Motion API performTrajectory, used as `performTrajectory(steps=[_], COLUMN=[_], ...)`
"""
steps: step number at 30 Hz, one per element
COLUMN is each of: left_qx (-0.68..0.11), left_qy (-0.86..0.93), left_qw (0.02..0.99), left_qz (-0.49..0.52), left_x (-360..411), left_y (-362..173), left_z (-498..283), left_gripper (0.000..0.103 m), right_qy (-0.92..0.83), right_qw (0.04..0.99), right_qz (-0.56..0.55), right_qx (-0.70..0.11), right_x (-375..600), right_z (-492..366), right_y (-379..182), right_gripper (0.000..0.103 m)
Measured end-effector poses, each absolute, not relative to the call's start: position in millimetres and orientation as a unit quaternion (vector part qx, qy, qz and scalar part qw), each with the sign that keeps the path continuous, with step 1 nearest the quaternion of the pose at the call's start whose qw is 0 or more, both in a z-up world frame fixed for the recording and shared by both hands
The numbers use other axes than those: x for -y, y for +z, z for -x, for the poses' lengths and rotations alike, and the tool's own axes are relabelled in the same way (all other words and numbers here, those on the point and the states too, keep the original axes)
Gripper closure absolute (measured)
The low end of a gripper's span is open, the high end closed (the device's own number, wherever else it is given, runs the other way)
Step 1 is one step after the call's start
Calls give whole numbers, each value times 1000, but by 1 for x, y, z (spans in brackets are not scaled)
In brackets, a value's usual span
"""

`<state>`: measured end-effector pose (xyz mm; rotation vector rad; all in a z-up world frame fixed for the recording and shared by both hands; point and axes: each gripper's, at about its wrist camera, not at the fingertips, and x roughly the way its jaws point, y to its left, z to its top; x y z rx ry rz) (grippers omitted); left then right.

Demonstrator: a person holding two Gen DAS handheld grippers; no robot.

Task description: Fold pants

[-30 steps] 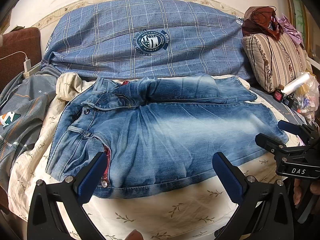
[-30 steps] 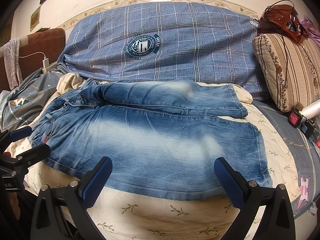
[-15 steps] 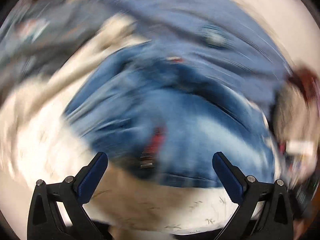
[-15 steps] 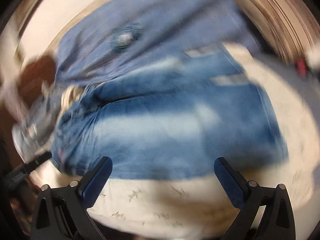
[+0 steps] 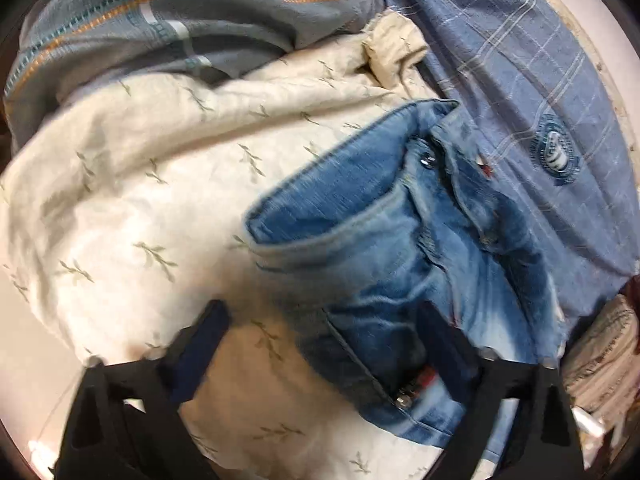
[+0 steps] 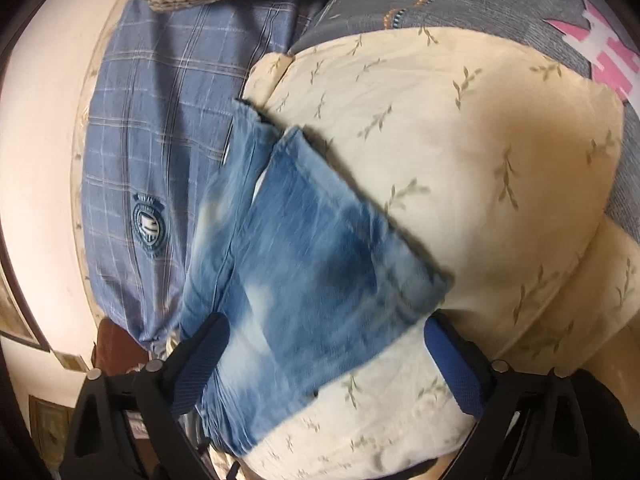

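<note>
The blue jeans (image 5: 404, 264) lie flat on the bed, on a cream sheet (image 5: 132, 208) with little leaf prints. They are long and stretched out sideways, so one end is near each hand.

The left hand-held gripper (image 5: 320, 356) is at the waist end. The waistband (image 5: 320, 200) and the small metal button (image 5: 426, 159) sit ahead of it and a bit to its right. Its right finger (image 5: 448, 344) hangs over the denim near the pocket, and its left finger (image 5: 196, 348) hangs over the bare sheet. Its fingers are spread wide and hold nothing.

The right hand-held gripper (image 6: 324, 364) is at the leg end. The leg hem (image 6: 376, 216) runs ahead of it, slanting up and away to its left. The cloth fills the space just in front of it, between the two blue pads (image 6: 452, 364). Those fingers are spread wide too, and nothing is held.

So each hand-held gripper is close to its own end, with the long line of the jeans running between the two of them. I think the next step is to pinch the near edge at both ends, and the left one looks like it needs to slide a little to its right to get both fingers on the cloth.

A blue checked blanket (image 6: 160, 120) lies beyond the jeans, on the far side from both hands.
</note>
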<state>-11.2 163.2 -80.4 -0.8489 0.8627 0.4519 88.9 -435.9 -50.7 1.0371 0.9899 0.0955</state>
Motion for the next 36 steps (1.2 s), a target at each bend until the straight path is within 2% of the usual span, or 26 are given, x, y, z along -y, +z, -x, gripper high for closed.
performTrajectory(steps=[1, 2, 3, 6, 7, 8, 11, 15, 18, 21, 23, 26, 32, 36], left_qx=[-405, -404, -415, -425, -428, -427, -405, -353, -367, -427, -455, -465, -451, -482], left_qy=[218, 213, 203, 209, 210, 213, 222, 220, 227, 237, 235, 230, 231, 229], left_qw=[798, 802, 796, 794, 798, 805, 832, 881, 877, 840, 818, 812, 828, 800], left_qz=[389, 385, 391, 381, 369, 352, 308, 225, 213, 239, 262, 267, 239, 275], left_x=[-163, -164, -167, -167, -166, -163, -150, -122, -116, -128, -136, -143, -140, -149], left_y=[-77, -76, -79, -77, -74, -70, -46, -13, -28, -59, -69, -68, -58, -78], left_z=[7, 6, 2, -11, -13, -15, -16, -3, 4, 1, -5, -8, -11, -14], left_gripper=[51, 69, 72, 77, 81, 82, 84, 83, 83, 83, 80, 79, 79, 79], right_qy=[33, 27, 21, 2, -5, -8, -3, -10, -35, -44, -31, -19, -15, -31], right_qw=[756, 758, 761, 776, 784, 793, 831, 897, 913, 882, 838, 829, 864, 826], right_qz=[-465, -457, -445, -400, -382, -357, -276, -136, -82, -80, -145, -192, -156, -151], right_qx=[-460, -466, -471, -487, -489, -494, -484, -420, -399, -463, -525, -525, -479, -543], right_x=[436, 435, 434, 431, 431, 430, 418, 391, 385, 394, 411, 429, 417, 415], right_z=[-91, -94, -94, -99, -98, -99, -95, -89, -86, -95, -105, -107, -98, -109], right_y=[-49, -49, -47, -43, -40, -36, -11, 40, 45, 5, -28, -28, 6, -31], right_gripper=[15, 23, 27, 53, 75, 89, 91, 91, 91, 90, 88, 87, 88, 85])
